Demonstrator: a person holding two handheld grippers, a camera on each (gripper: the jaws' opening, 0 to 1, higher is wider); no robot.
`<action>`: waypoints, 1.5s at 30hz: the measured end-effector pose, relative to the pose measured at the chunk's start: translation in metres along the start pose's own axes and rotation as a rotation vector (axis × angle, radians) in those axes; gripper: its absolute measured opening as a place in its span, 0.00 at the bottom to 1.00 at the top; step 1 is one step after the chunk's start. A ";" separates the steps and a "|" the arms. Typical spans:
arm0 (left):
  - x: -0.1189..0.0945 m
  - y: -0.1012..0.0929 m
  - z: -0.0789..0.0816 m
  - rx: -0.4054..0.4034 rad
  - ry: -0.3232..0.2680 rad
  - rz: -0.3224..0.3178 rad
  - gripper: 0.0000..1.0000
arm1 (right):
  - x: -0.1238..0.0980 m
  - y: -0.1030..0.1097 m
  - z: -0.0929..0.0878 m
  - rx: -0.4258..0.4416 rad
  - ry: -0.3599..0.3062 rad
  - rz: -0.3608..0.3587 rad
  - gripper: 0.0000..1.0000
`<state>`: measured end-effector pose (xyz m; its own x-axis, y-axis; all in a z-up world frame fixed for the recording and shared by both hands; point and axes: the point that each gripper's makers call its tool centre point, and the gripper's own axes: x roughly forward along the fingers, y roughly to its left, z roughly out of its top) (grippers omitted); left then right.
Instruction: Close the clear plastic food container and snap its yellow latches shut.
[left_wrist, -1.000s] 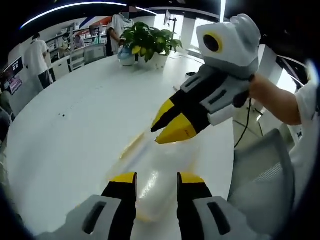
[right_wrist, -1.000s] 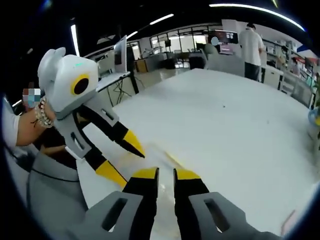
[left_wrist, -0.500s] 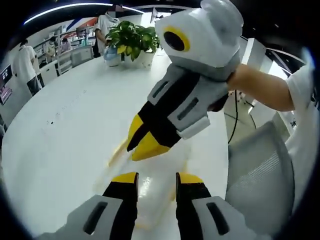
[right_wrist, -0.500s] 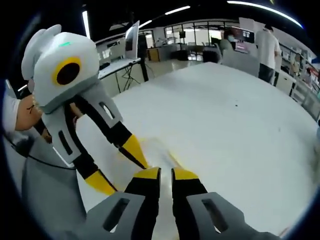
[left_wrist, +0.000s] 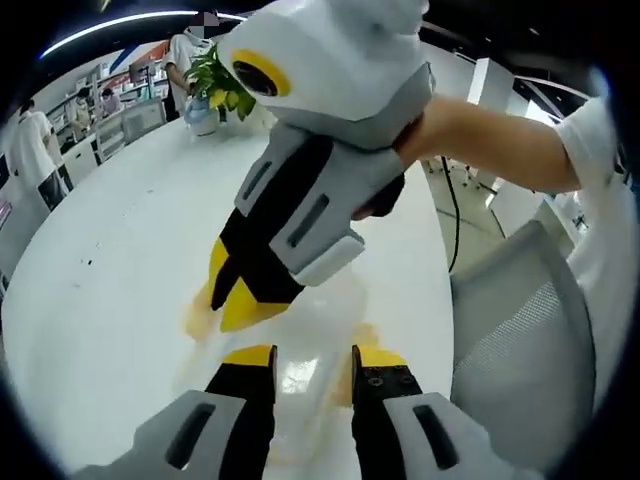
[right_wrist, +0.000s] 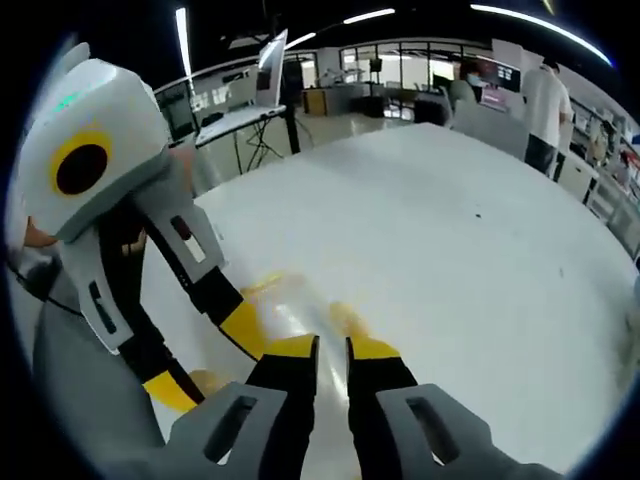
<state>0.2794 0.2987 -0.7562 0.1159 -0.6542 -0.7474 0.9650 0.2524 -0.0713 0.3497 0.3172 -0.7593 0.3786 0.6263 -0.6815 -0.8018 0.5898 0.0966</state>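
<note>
The clear plastic container (left_wrist: 312, 330) lies on the white table (left_wrist: 110, 270), just beyond my left gripper (left_wrist: 312, 357), whose jaws stand open with the container seen between them. Yellow latches (left_wrist: 198, 320) show at its sides, blurred. My right gripper (left_wrist: 228, 302) reaches down from the upper right, its yellow tips close together and low on the container's far left part. In the right gripper view the container (right_wrist: 292, 308) lies ahead of my right gripper (right_wrist: 330, 347), whose jaws are shut. A yellow latch (right_wrist: 262, 284) sits at the far edge. The left gripper (right_wrist: 208, 360) stands at the container's left.
A grey mesh chair (left_wrist: 520, 340) stands close on the right of the table edge. A potted plant (left_wrist: 218, 88) sits at the table's far end. People stand by desks in the background (right_wrist: 545, 100). A person's bare arm (left_wrist: 500, 140) holds the right gripper.
The right gripper has come down and to the left across the left gripper view, onto the container. Both views have closed in on the container, and its yellow latches show more.
</note>
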 end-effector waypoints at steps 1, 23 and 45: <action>0.000 -0.002 -0.001 0.021 0.004 -0.008 0.24 | 0.000 0.000 0.000 -0.001 0.000 0.000 0.10; 0.006 -0.006 -0.008 0.140 0.004 -0.009 0.38 | 0.014 -0.003 -0.006 -0.009 0.071 0.121 0.30; 0.019 -0.007 -0.008 0.438 0.052 0.107 0.40 | 0.009 0.006 -0.016 -0.155 0.264 0.391 0.32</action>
<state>0.2726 0.2905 -0.7754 0.2194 -0.6017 -0.7680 0.9580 -0.0162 0.2864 0.3414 0.3181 -0.7765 -0.0780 0.6228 -0.7785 -0.9274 0.2412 0.2860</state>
